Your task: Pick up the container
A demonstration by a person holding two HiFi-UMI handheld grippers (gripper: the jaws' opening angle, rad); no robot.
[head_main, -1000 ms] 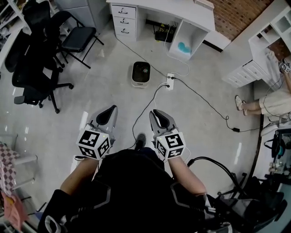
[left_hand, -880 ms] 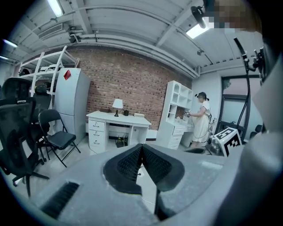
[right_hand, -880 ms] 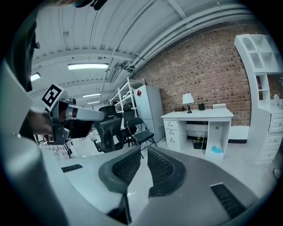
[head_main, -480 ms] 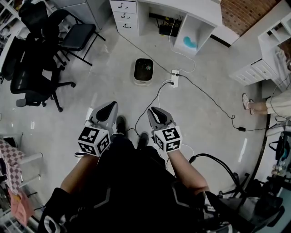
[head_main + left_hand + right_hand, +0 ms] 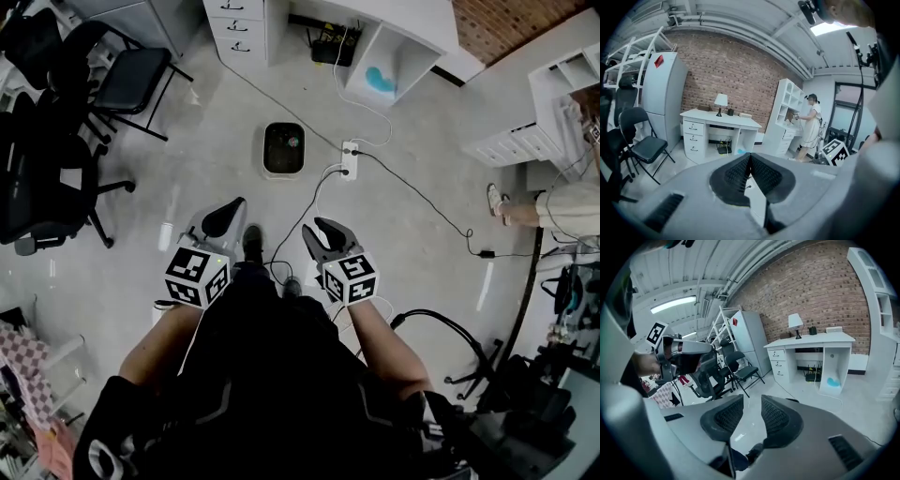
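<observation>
Though its walls are white, the container point(image 5: 283, 172) looks dark inside.

Pale grey polished floor point(image 5: 187, 216), streaked with glare. Red brick wall point(image 5: 726, 65) seen behind white desk point(image 5: 717, 123); three drawers set in its left side, small lamp point(image 5: 721, 100) placed on top. Tall grey cabinet point(image 5: 663, 93) stood left of desk, white shelf unit point(image 5: 786, 110) to right. Black folding chair point(image 5: 127, 80) and black office chairs point(image 5: 47, 178) grouped together. White power strip point(image 5: 350, 159) laid on floor. Ceiling lit by strip light point(image 5: 675, 304).
</observation>
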